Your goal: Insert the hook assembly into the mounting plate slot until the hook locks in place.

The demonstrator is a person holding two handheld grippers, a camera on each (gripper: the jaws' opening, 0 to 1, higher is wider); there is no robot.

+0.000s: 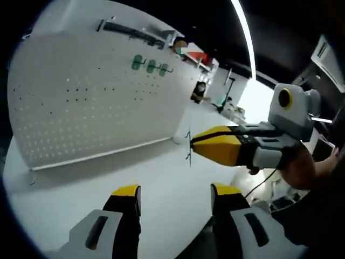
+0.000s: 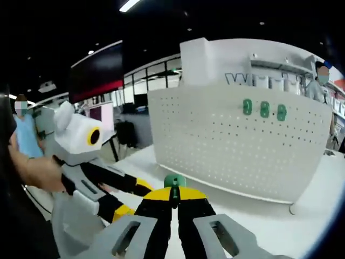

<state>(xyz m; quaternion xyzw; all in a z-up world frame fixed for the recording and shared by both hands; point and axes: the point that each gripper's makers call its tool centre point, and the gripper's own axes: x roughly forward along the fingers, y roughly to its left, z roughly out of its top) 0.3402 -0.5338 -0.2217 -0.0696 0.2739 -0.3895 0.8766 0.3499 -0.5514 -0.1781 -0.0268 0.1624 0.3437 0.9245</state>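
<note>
The right tool [image 2: 173, 200] is clenched on a green hook [image 2: 174, 181], its yellow-tipped jaws pressed together with the hook's head standing up between them, in front of the white pegboard [image 2: 237, 145]. Three more green hooks [image 2: 264, 109] hang in a row near the pegboard's upper edge. The left tool [image 1: 173, 195] is released, its jaws spread wide over the white desk [image 1: 161, 172] and touching nothing, just before the pegboard's base.
</note>
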